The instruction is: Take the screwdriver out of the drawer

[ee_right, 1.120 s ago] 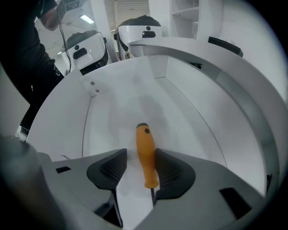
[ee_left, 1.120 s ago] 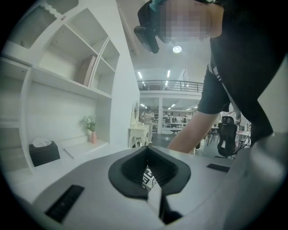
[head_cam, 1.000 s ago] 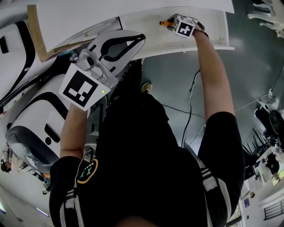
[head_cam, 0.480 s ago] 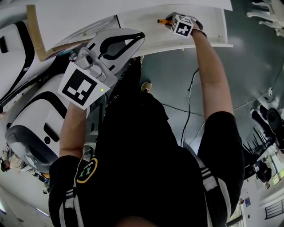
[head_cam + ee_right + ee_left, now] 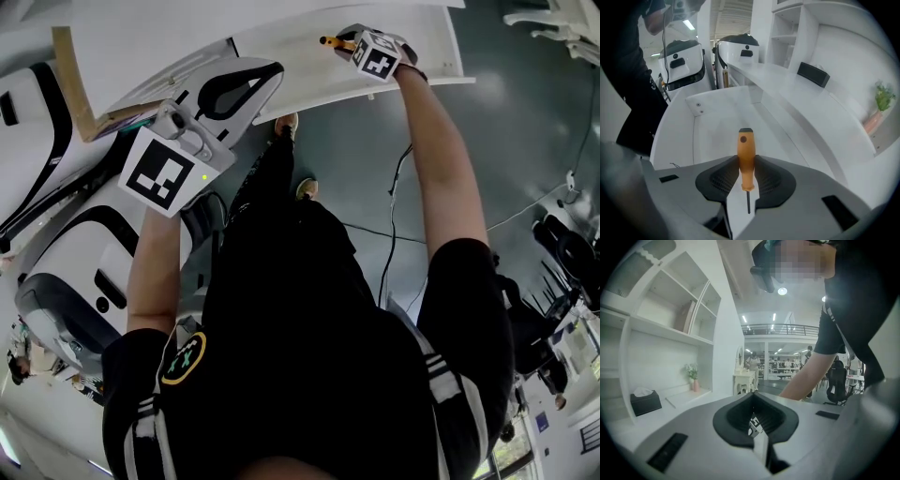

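The screwdriver (image 5: 746,157), with an orange handle and a thin dark shaft, is pinched by its handle in my right gripper (image 5: 746,164). Those jaws have just been closing on it. The handle's butt points out over the open white drawer (image 5: 717,117) and the shaft runs back between the jaws. In the head view the right gripper (image 5: 345,43) is above the drawer (image 5: 441,56) at the top, with the screwdriver (image 5: 330,41) sticking out to the left. My left gripper (image 5: 277,73) hangs level to the left of the drawer, shut, with nothing in it (image 5: 752,399).
A white counter (image 5: 787,79) runs along the wall with a black tissue box (image 5: 813,74) and a small plant in a pink vase (image 5: 876,110). White shelves (image 5: 670,301) rise above. White and black machines (image 5: 94,253) stand at the left. A cable (image 5: 394,225) lies on the floor.
My right gripper has lifted a little with the screwdriver in it and tipped somewhat. The left gripper has stayed where it was.
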`<state>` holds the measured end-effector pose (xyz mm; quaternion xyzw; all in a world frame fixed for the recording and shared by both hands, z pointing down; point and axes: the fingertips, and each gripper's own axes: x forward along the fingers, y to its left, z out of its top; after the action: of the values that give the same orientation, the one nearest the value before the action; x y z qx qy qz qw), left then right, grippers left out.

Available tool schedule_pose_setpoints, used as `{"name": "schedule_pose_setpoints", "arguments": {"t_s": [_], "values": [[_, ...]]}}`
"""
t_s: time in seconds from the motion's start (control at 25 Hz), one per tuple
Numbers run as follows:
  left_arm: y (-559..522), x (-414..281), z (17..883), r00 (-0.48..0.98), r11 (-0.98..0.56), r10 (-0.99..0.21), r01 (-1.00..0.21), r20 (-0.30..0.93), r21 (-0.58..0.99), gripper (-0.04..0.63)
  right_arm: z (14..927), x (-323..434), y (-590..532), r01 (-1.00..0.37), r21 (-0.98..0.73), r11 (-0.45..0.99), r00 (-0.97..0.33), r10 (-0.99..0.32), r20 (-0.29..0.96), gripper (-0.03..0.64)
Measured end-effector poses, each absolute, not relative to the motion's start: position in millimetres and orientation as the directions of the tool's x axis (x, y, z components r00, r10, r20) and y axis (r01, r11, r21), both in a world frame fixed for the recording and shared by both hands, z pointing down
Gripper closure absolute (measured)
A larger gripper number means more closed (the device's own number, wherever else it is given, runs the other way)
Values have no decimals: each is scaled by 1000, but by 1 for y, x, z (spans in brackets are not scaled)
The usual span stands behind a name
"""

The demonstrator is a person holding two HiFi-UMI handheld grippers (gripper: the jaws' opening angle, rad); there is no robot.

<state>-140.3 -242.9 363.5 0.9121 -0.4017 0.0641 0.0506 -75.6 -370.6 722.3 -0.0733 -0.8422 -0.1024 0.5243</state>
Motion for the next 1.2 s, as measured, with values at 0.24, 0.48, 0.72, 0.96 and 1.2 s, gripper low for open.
{"name": "schedule_pose_setpoints", "arguments": {"t_s": [0.24, 0.48, 0.72, 0.96, 1.2], "values": [[-236, -145, 357, 660, -665, -738, -747, 141, 15, 578, 672, -75, -367, 133, 158, 978, -534, -64, 843, 491], [-222, -141, 353, 667, -675, -735, -736, 123, -48, 578, 618, -69, -351, 15, 180, 983, -644, -129, 754, 491], [-206, -127, 345, 669, -677, -735, -733, 113, -65, 578, 566, -60, -325, -50, 201, 978, -724, -174, 667, 491], [-182, -110, 337, 671, -679, -733, -729, 106, -84, 578, 517, -51, -294, -82, 242, 967, -777, -214, 592, 491], [-158, -99, 325, 674, -678, -734, -732, 79, -59, 578, 471, -39, -258, -133, 247, 960, -822, -246, 514, 491]]}}
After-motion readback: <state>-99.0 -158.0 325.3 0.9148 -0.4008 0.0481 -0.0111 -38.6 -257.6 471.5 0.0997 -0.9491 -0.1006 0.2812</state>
